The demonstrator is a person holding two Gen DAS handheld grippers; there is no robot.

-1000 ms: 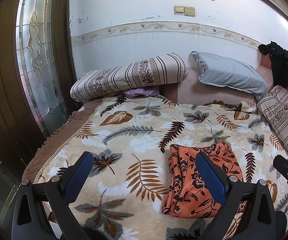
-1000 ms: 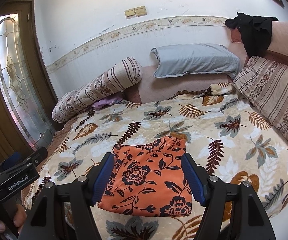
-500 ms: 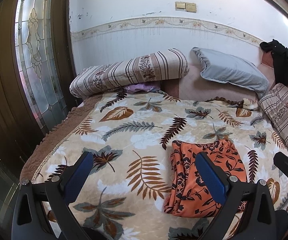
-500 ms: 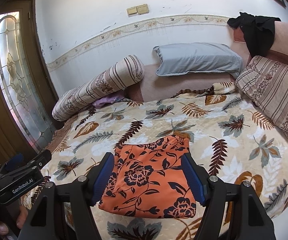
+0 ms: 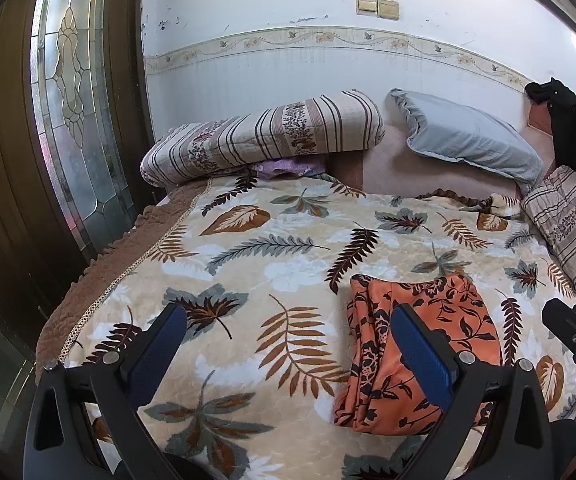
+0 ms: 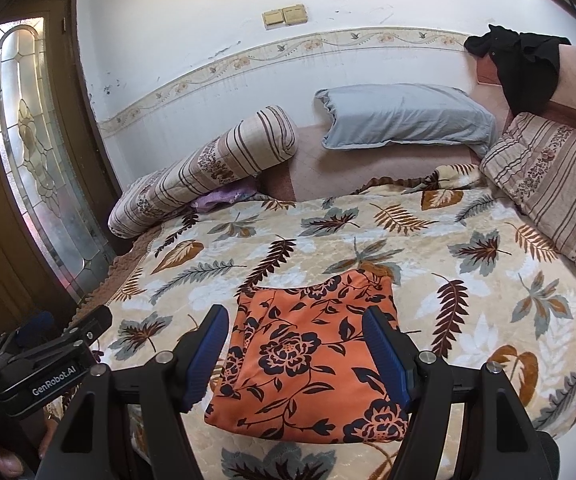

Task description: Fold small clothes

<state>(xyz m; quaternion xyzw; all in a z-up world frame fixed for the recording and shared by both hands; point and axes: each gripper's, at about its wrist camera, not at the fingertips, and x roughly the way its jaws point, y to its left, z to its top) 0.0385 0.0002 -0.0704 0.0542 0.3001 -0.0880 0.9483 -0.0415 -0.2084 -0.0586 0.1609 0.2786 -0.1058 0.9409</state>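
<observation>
An orange cloth with a black flower print (image 6: 311,344) lies folded into a rough rectangle on the leaf-patterned bedspread (image 6: 467,312), near the front of the bed. My right gripper (image 6: 295,354) hovers just above it, open, its blue pads on either side of the cloth without touching. My left gripper (image 5: 288,344) hangs open over bare bedspread (image 5: 248,264) left of the cloth (image 5: 455,312); its right pad overlaps the cloth's left folds in the picture. Each gripper shows in the other's view: the right gripper (image 5: 575,332) and the left gripper (image 6: 56,356).
A striped bolster (image 5: 264,136) with a purple cloth (image 5: 288,168) under it, and a grey pillow (image 5: 467,140), lie at the head. A striped cushion (image 6: 559,184) lines the right side, with a black garment (image 6: 523,64) above it. A glass-panelled door (image 5: 72,120) stands left of the bed.
Hardly anything differs: the right gripper has drifted slightly nearer the cloth. The cloth lies as before and both grippers stay open.
</observation>
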